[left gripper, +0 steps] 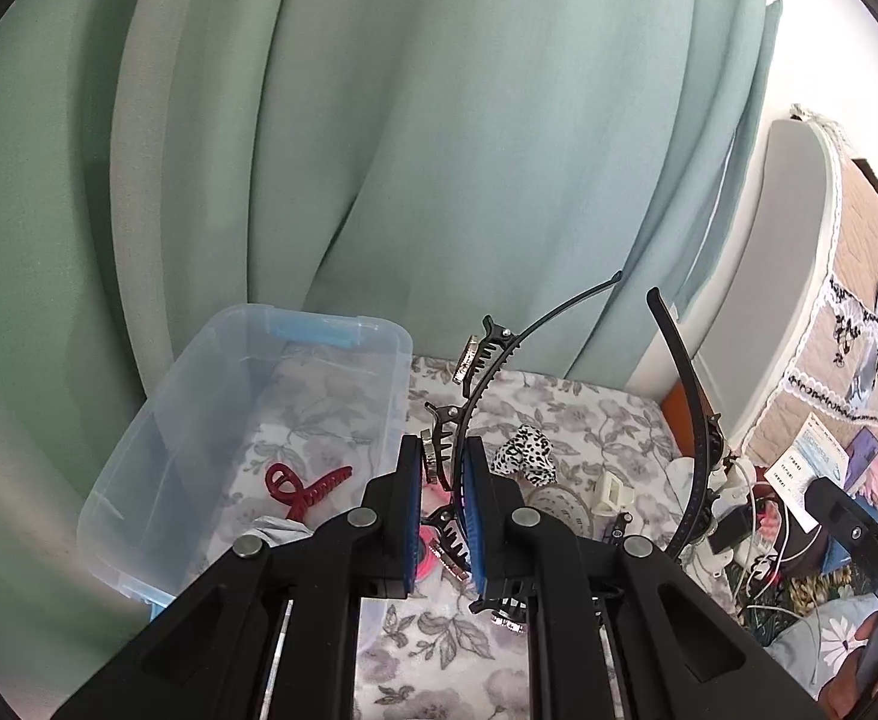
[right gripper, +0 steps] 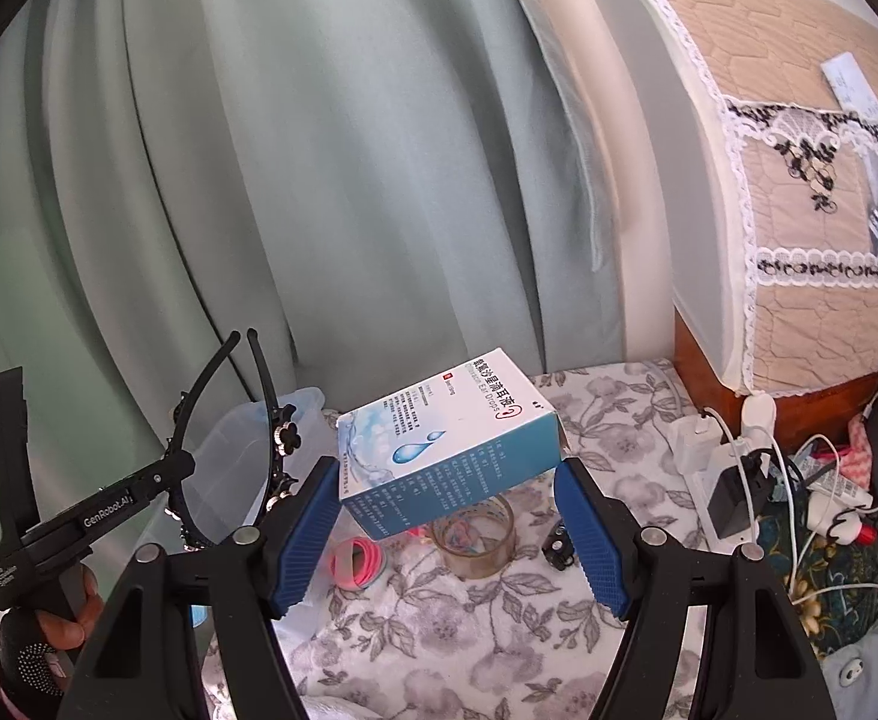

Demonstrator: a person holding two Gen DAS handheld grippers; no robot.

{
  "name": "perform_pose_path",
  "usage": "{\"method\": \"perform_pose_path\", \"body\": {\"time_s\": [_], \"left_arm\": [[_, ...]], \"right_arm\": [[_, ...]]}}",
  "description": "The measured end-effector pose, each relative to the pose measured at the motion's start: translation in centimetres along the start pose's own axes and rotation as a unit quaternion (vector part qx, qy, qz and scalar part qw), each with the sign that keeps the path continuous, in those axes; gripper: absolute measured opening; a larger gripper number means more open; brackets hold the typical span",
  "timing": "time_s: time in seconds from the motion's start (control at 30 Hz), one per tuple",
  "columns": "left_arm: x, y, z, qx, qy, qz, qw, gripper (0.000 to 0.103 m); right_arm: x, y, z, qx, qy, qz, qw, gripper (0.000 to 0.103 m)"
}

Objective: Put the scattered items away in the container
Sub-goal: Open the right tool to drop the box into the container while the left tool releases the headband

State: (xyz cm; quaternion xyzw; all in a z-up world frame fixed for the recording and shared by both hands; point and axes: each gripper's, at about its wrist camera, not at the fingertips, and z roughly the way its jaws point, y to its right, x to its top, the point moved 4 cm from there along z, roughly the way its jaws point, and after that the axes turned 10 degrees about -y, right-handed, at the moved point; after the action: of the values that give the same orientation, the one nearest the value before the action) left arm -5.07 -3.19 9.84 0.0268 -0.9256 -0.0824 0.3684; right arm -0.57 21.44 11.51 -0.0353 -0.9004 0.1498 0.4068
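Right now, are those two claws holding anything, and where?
Left gripper pinches the black headband on its band. Right gripper clamps the ear-drops box by its two ends.

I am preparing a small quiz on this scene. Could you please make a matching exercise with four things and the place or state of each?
Things:
1. red hair claw
2. black headband
3. ear drops box
4. tape roll

Places or states:
A. lying on the floral cloth, under the raised box
B. held between the right gripper's pads
C. inside the clear container
D. clamped in the left gripper, above the table

Pairs: 1-C, 2-D, 3-B, 4-A
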Motion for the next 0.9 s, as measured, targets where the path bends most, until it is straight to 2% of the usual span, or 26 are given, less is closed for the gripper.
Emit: {"method": "perform_pose_path", "body": {"time_s": [0.47,0.9], "left_arm": [[0.0,-9.2,-2.3,0.035,0.036,-0.091,0.9946,0.013],[-1.3,-15.1,-1.8,0.062,0.03,-0.154,0.9857,0.013]], "right_arm": [[1.1,-9.5,2.7,0.034,-0.013,-0.091,0.995,0.075],[-0.3,-18.5,6.7,0.082,-0.052,-0.183,0.978,0.075]]}}
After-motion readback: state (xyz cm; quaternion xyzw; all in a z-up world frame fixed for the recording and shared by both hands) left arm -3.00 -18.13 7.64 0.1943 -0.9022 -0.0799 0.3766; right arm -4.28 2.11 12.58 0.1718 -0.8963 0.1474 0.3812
